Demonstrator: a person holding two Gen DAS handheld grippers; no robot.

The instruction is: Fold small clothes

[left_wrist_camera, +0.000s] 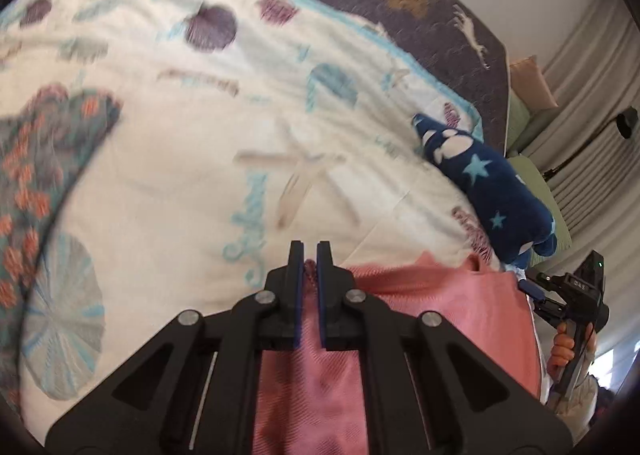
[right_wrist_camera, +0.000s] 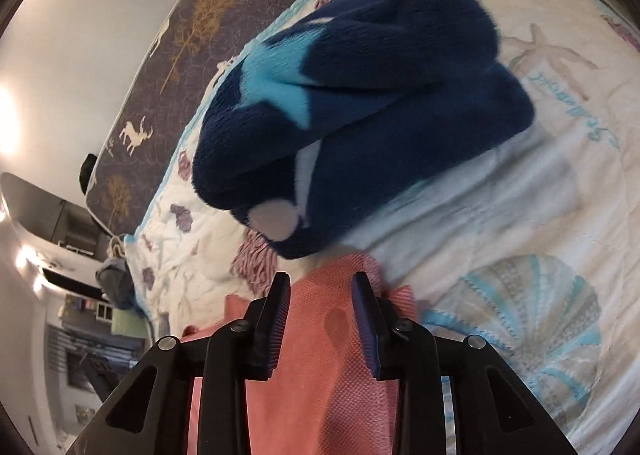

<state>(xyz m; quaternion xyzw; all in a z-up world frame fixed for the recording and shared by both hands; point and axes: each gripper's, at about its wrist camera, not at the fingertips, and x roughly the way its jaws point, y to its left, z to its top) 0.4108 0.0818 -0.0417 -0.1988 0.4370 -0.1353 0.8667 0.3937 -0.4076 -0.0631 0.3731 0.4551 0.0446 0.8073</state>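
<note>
Left hand-held gripper (left_wrist_camera: 308, 253) clamps the pink cloth's (left_wrist_camera: 440, 303) edge on the bed quilt (left_wrist_camera: 180, 175); right hand-held gripper (right_wrist_camera: 320, 287) hangs open over it. Advise matching grip, keeping edges aligned, clear of the blue fleece (right_wrist_camera: 360, 103)

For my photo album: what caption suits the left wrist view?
Left gripper pinches pink cloth on a seashell quilt.

Left gripper (left_wrist_camera: 311, 251): jaws drawn nearly together, pinching a thin ridge of pink cloth (left_wrist_camera: 400, 335) between the blue pads.
Right gripper (right_wrist_camera: 320, 287): jaws spread apart, with the same pink cloth lying between them, not pinched.
Right hand (left_wrist_camera: 564, 349): seen from the left wrist view, wrapped around the right gripper's handle, fingers curled.
</note>
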